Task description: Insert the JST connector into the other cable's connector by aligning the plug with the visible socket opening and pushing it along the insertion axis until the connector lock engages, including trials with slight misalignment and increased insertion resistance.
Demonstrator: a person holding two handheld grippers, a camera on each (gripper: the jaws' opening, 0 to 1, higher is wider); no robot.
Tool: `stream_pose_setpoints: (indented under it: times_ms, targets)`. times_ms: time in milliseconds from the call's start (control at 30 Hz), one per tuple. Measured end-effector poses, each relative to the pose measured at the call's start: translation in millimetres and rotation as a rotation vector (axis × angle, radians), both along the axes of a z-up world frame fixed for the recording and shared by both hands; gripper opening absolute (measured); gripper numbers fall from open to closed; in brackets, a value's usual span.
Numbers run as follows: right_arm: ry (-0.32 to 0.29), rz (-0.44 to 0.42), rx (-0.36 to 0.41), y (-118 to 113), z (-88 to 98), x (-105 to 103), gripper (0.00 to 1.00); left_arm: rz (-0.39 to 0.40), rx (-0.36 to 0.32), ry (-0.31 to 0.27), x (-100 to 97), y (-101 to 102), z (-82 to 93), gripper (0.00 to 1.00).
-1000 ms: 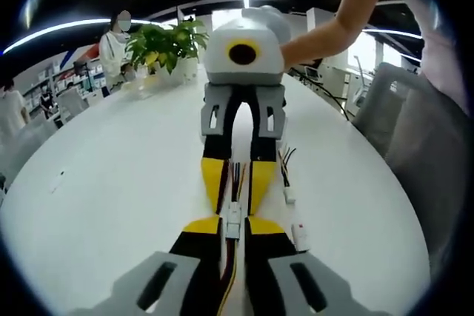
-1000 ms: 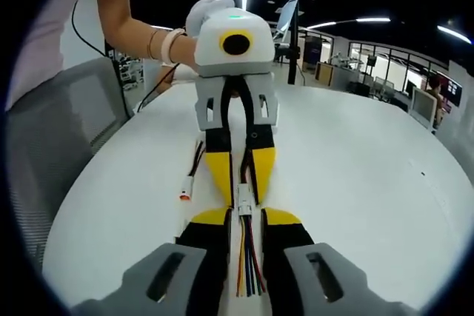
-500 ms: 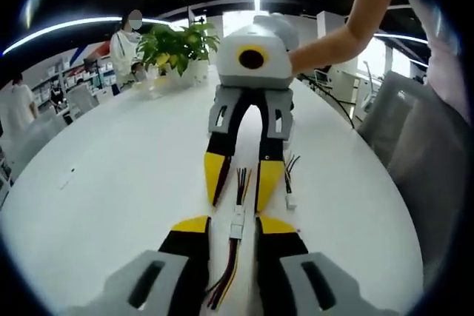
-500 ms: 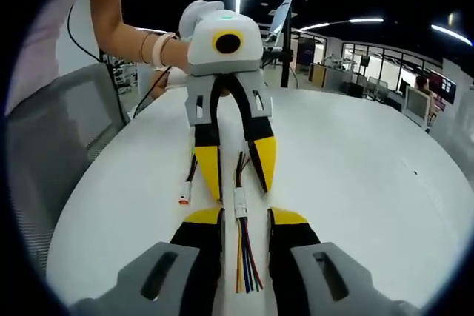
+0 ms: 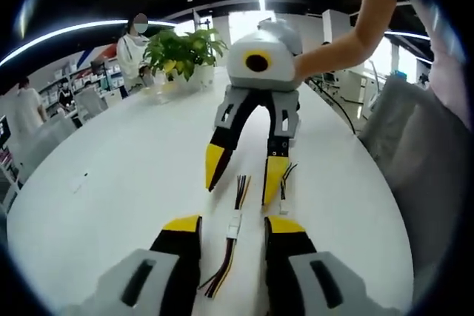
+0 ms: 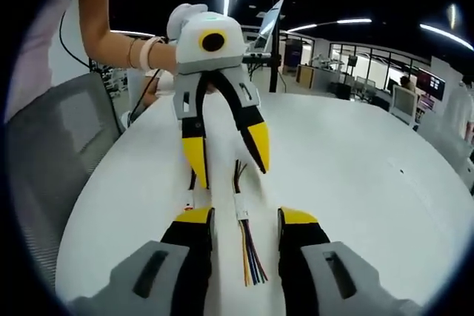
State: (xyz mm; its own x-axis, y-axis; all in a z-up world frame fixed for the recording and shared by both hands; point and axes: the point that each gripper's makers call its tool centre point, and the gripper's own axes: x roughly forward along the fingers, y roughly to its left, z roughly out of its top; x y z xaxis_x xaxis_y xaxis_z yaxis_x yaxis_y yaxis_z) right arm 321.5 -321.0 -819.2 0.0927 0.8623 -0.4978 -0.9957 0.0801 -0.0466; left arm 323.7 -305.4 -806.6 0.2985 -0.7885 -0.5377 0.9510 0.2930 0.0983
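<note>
White tabletop runs wide and curved through an open office with strip lights overhead, and both tools hang over it released, holding nothing. Seen from the left gripper view, the left gripper rises from the bottom edge with its yellow-tipped jaws spread, and the mated JST connector lies on the table in the gap between them, touched by neither jaw; its wires fan toward the lower centre on one side and toward the upper centre on the other. Above it, at the frame's centre, the right gripper points back at the camera, jaws apart, tips lifted clear of the cable, held by a person's arm reaching in from the upper right. Just right of that gripper's tip lies a spare cable with a small white plug. A potted plant stands at the upper left, with people beyond it. A grey chair back stands at the right edge. From the right gripper view, another grey chair back fills the left edge; the spare cable lies left of centre, partly hidden by the left gripper, whose jaws splay wide. At the bottom the right gripper stands open around the joined connector and its coloured wires, not touching them.
</note>
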Motion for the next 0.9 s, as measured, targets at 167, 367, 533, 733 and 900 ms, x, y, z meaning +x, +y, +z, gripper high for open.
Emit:
stream_pose_setpoints:
  times_ms: [167, 367, 533, 733, 900]
  targets:
    - [-0.010, -0.004, 0.018, -1.2, 10.6, -6.5, 0.30, 0.003, 0.004, -0.012, -7.3, 1.0, 6.3, 0.29]
    - [-0.028, -0.011, 0.040, -2.6, 25.4, -14.4, 0.31, 0.001, 0.002, -0.033, -16.9, -0.8, 15.0, 0.29]
    - [-0.044, -0.007, 0.042, -3.3, 28.7, -21.3, 0.29, 0.010, -0.004, -0.033, -24.4, 1.6, 16.7, 0.28]
    - [-0.043, -0.007, 0.046, -5.3, 30.3, -30.3, 0.28, 0.013, 0.006, -0.018, -35.6, 5.1, 10.8, 0.28]
    - [-0.042, -0.010, 0.050, -6.6, 29.6, -36.5, 0.28, 0.010, 0.005, -0.010, -39.9, 3.8, 7.9, 0.28]
